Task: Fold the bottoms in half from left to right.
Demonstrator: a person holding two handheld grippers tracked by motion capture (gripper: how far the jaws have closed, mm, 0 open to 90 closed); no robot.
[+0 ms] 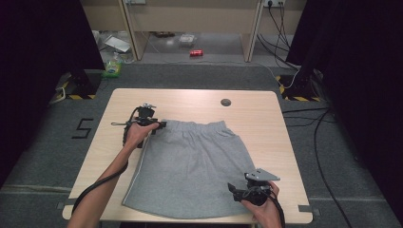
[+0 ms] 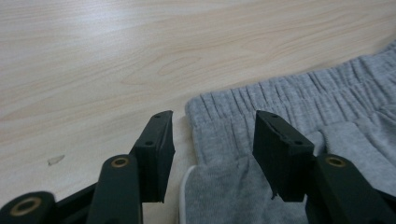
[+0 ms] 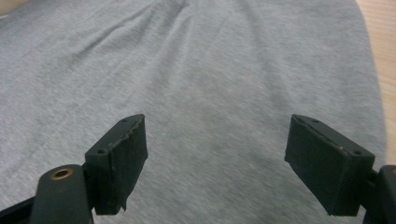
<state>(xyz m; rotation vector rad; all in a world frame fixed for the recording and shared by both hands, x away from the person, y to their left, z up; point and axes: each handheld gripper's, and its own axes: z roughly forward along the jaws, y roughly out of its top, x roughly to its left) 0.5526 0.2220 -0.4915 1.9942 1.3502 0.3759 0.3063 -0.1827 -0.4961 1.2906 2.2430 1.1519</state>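
While lying flat across the middle of the wooden table [image 1: 199, 97], the grey shorts [image 1: 190, 171] are showing a gathered elastic waistband [image 1: 197, 126] along the far edge and a thin white stripe [image 1: 138, 166] running down the left side. From the high view, the cloth is spreading wider toward the near table edge.

The left gripper view is bringing out the ribbed waistband [image 2: 280, 95] corner and a white-piped fold beneath the jaws, detail too small to read from above. The right gripper view is giving soft creases in plain grey fabric [image 3: 201, 84] and a strip of bare wood at right.

The left hand [image 1: 137, 133] is reaching forward, holding the left gripper [image 2: 212, 140] at the waistband's left corner, jaws moderately apart, gripping nothing. The right gripper [image 3: 215, 154] is hovering at the near right hem, jaws spread wide, empty, with the right hand [image 1: 263, 209] bent inward.
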